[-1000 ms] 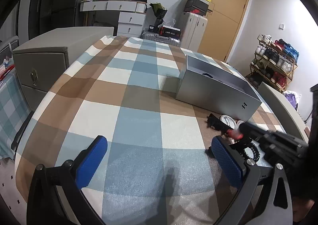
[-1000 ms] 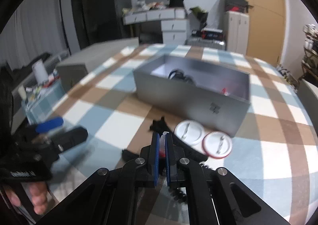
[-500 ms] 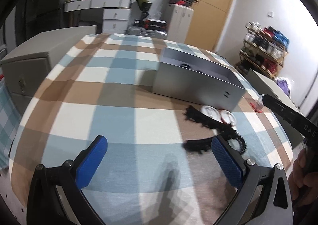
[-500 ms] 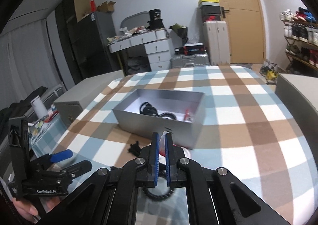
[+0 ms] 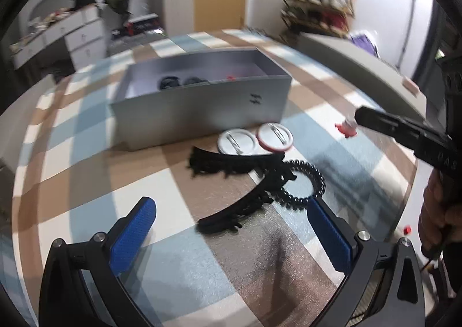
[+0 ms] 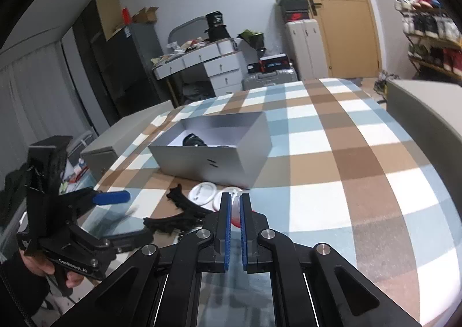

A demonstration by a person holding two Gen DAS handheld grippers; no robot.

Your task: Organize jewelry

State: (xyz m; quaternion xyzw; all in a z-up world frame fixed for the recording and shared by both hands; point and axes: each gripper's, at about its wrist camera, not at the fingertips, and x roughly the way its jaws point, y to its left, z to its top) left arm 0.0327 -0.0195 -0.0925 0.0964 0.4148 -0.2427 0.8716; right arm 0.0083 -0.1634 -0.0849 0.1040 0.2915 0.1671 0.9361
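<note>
Ahead of the left gripper (image 5: pixel 231 229), its jaws spread wide and empty, the grey box (image 5: pixel 202 113) holds dark coiled bands and a small red item; two round badges (image 5: pixel 254 140) and black hair clips (image 5: pixel 231 165) lie just in front of the box. From the right wrist, the right gripper (image 6: pixel 235 229) is clamped on a small red-and-white piece (image 6: pixel 236 211), short of the box (image 6: pixel 213 165) and above the badges.

An open grey rectangular cardboard box (image 5: pixel 202 107) stands mid-bench, dark hair pieces inside. Before its front wall lie two round white pin badges (image 5: pixel 254 140), two black curved toothed hair clips (image 5: pixel 231 164) and a black beaded ring (image 5: pixel 306 182).
</note>
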